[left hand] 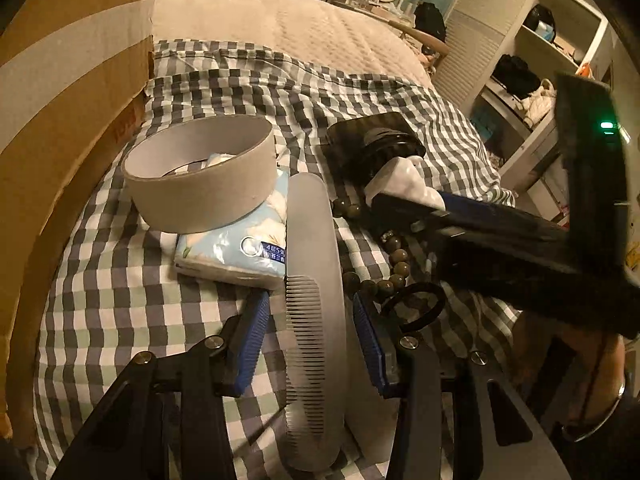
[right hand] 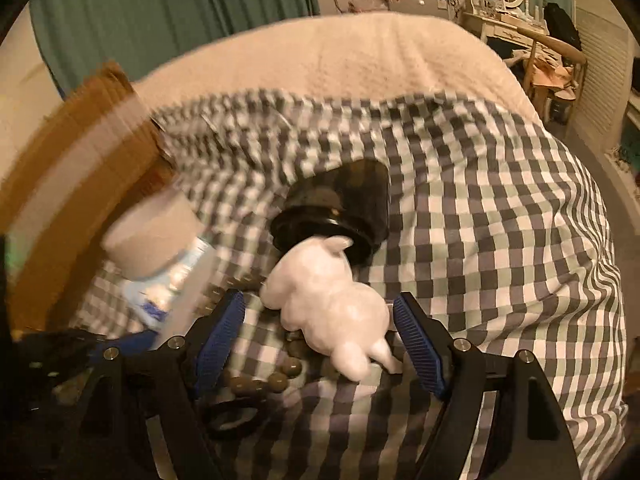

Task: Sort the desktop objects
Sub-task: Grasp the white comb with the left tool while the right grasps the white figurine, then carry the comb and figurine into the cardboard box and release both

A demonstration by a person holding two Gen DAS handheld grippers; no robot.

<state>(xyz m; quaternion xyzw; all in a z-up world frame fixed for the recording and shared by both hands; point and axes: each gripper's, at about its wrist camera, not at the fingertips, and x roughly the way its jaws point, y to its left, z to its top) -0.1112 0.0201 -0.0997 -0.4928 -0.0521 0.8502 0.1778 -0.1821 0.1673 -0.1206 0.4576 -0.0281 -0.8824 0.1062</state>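
A long frosted comb [left hand: 316, 300] lies on the checked cloth [left hand: 120, 300]. My left gripper [left hand: 312, 340] is open and straddles it, blue pads [left hand: 252, 340] clear of both its edges. A white animal figurine [right hand: 328, 300] lies on its side against the mouth of a toppled black jar [right hand: 340, 208]. The right gripper [right hand: 320, 344] stands open around the figurine's rear half without touching it. In the left wrist view the right gripper reaches in from the right toward the figurine [left hand: 404, 180]. A string of dark beads [left hand: 396, 268] and a black ring [left hand: 416, 308] lie between the two grippers.
A cardboard tape ring [left hand: 200, 184] rests on a blue tissue pack [left hand: 236, 252] just left of the comb. A large cardboard box [left hand: 60, 120] walls the left side. A bare mattress [left hand: 300, 28] lies beyond the cloth, and white shelves [left hand: 540, 80] stand at right.
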